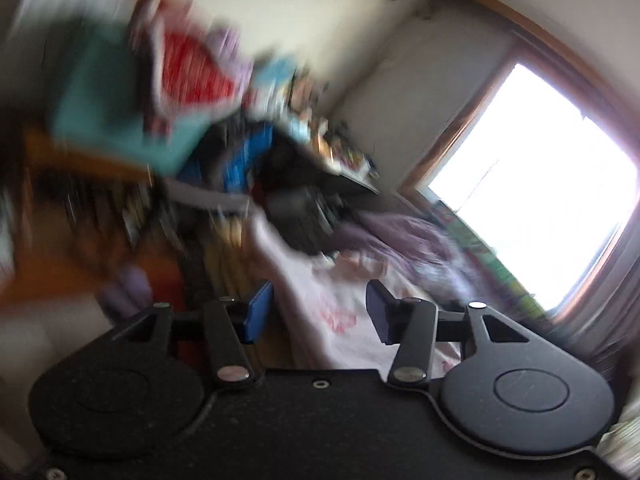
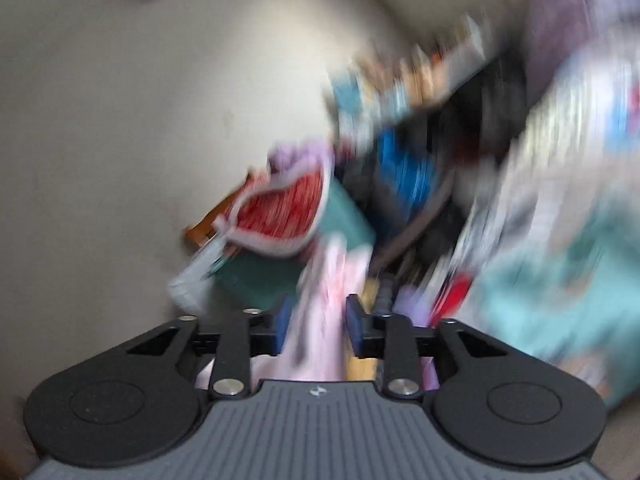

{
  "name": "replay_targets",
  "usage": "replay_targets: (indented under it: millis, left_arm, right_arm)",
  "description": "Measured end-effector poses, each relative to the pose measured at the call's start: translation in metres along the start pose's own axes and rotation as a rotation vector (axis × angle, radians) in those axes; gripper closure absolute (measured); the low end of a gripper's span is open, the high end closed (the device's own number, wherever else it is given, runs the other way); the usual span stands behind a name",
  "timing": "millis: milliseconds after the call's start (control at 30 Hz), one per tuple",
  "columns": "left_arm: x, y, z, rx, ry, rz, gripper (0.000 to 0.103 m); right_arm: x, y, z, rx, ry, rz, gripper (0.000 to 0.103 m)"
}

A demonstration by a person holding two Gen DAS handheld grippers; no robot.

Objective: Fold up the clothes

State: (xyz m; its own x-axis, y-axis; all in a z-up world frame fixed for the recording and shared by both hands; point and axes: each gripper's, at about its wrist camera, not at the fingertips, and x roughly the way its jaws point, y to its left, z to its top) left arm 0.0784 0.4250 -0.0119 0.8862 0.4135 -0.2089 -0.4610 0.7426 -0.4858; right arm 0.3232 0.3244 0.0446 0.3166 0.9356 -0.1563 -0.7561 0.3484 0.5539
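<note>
Both views blur badly. The left gripper point(image 1: 316, 312) gapes with nothing between its pads, pale cloth beyond it. The right gripper point(image 2: 316, 324) has a pink garment point(image 2: 320, 312) hanging between parted fingers; whether they pinch it, I cannot tell. No finished fold shows.

A bright window point(image 1: 532, 184) with a wooden frame stands at the right, a pale wall point(image 2: 120, 120) is behind, and a blurred teal box point(image 1: 116, 96) sits among clutter.
</note>
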Motion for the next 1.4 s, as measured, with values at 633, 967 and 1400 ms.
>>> replay_targets:
  millis: [633,967,1400]
  left_arm:
    - [-0.027,-0.055,-0.053,0.415,0.040,0.123,0.046]
    - [-0.099,-0.078,-0.042,0.224,0.141,0.154,0.003]
    - [-0.174,-0.139,-0.059,0.335,0.157,0.369,0.000]
  right_arm:
    - [-0.041,0.057,-0.029,-0.267,0.110,-0.156,0.048]
    - [-0.133,0.074,-0.051,-0.038,0.239,-0.177,0.008]
    - [-0.231,0.136,-0.066,-0.118,0.230,-0.276,0.000]
